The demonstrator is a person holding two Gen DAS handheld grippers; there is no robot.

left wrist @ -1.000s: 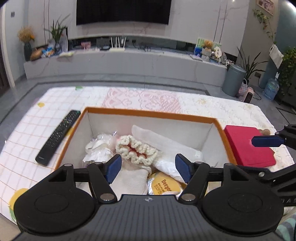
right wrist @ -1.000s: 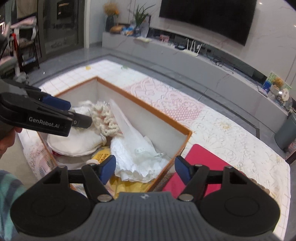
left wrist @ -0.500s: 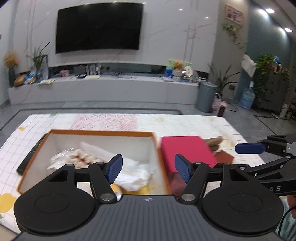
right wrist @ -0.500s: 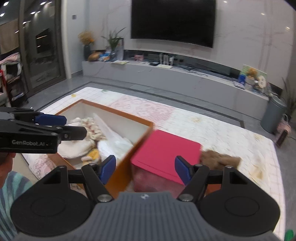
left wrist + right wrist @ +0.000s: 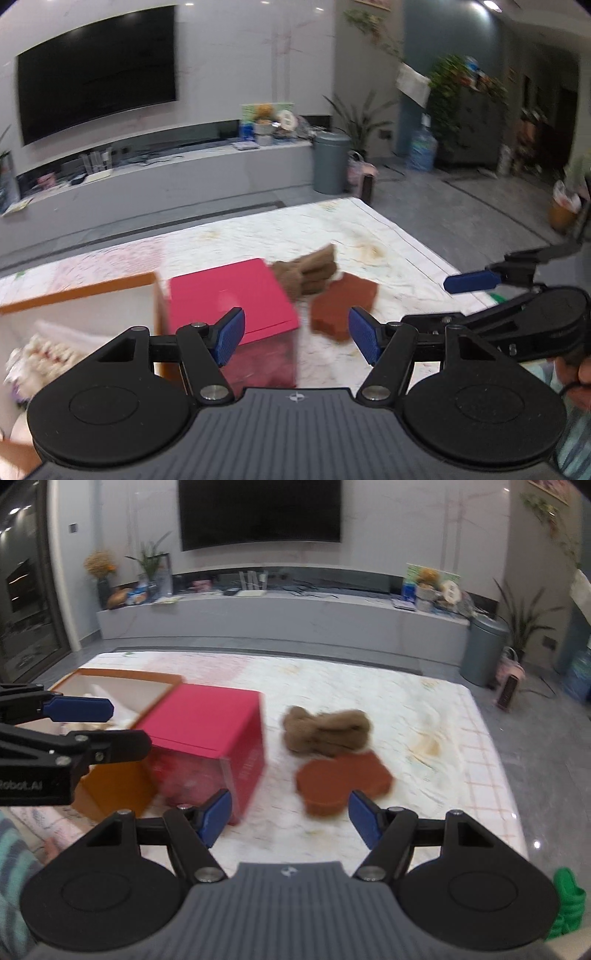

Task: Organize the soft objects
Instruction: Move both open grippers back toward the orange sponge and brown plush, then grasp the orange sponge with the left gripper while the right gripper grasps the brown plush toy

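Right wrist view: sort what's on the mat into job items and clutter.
Job:
brown plush toy
rust-red heart-shaped cushion
orange-rimmed box holding soft things
pink box

Lying about:
green object at the mat's edge

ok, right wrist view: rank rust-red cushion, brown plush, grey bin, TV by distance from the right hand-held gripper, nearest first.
1. rust-red cushion, just ahead of the right hand-held gripper, on the table.
2. brown plush, right behind the cushion.
3. grey bin, on the floor, far right.
4. TV, on the back wall.
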